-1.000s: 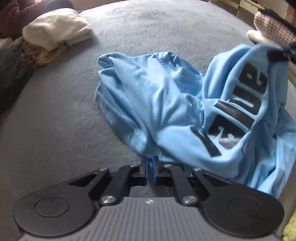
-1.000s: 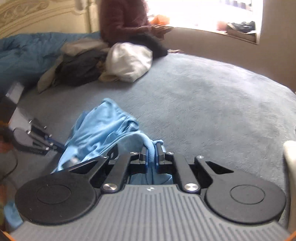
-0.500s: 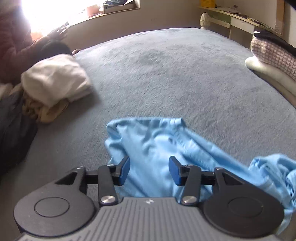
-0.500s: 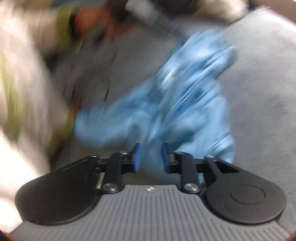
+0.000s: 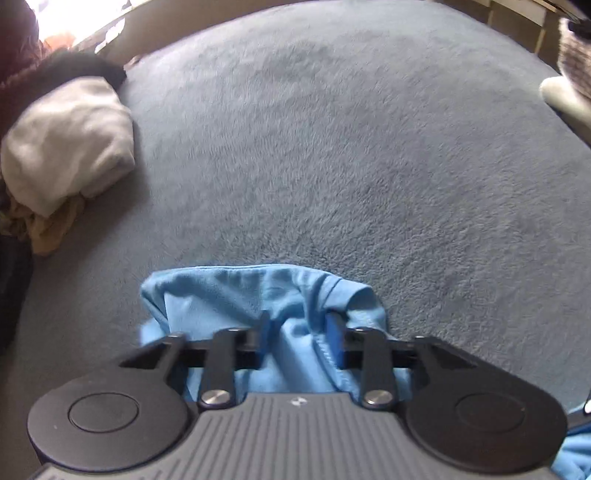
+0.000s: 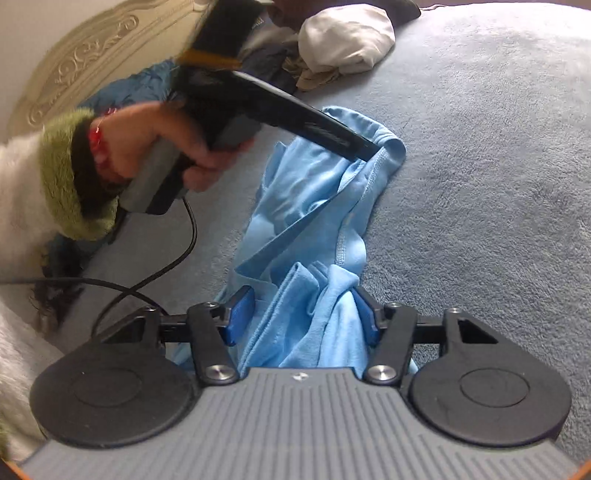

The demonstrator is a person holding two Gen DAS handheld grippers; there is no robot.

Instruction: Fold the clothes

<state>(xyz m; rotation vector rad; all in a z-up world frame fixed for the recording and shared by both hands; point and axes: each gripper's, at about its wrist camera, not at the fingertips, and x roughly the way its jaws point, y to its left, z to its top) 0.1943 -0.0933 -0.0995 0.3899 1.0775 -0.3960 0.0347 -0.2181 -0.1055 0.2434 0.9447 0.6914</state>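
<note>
A light blue shirt point(image 6: 306, 192) lies crumpled in a long strip on the grey-blue bed cover point(image 5: 351, 147). My left gripper point(image 5: 299, 328) points down at the shirt's point(image 5: 221, 291) far hem. A fold of cloth stands between its blue pads, and the jaws are closing without pressing on it. In the right wrist view a hand point(image 6: 147, 147) holds the left gripper point(image 6: 371, 153), whose tip is at the shirt's far end. My right gripper point(image 6: 301, 306) is low over the near end. Its jaws are opening, with bunched cloth between them touching only the right pad.
A pile of clothes topped by a white bundle point(image 5: 70, 140) sits at the back left of the bed, seen too in the right wrist view point(image 6: 343, 33). A black cable point(image 6: 177, 258) trails left of the shirt. A carved headboard point(image 6: 85, 55) and a pale pillow point(image 5: 561, 96) border the bed.
A second ago both grippers were shut on the shirt and held it up. Now both have let go and the shirt lies on the bed. The left moved to its far hem and the right sank.
</note>
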